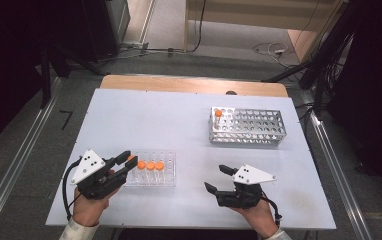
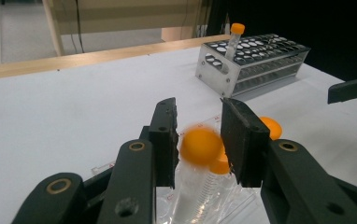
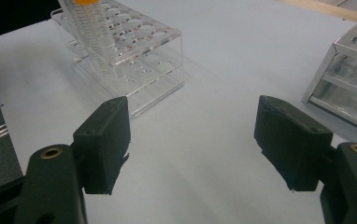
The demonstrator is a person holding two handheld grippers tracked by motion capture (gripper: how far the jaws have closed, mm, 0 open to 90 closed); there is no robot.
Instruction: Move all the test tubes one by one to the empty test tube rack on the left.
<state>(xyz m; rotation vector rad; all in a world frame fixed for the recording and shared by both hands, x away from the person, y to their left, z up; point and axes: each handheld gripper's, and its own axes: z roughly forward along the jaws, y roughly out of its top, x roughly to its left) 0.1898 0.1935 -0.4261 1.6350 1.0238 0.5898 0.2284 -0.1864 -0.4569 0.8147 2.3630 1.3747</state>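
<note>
**Left claw stands around an orange-capped tube at the clear rack**

High view: the left claw (image 1: 125, 163) sits at the left end of the clear plastic rack (image 1: 166, 177), near the front left of the white counter (image 1: 154, 120). Its jaws straddle the leftmost orange-capped tube (image 1: 130, 159), with three more capped tubes (image 1: 150, 165) in a row just beside it to the right. The right claw (image 1: 218, 178) rests low over bare counter, well apart from the clear rack, its jaws spread wide and empty. Farther back on the right stands a metal rack (image 1: 249, 127) with one capped tube in its left corner.

Left gripper view: the orange cap (image 2: 201, 145) lies between the two jaws, blurred. A narrow gap shows on each side of it, so the pads do not press on it; the jaws stand only a little apart. The tube's clear body runs down below the cap into the rack. Another orange cap peeks out behind the right-hand jaw.

Right gripper view: the jaws stand wide open with nothing between them, only counter. The clear rack with a tube lies ahead to the left, the metal rack's corner at the right edge.
</note>
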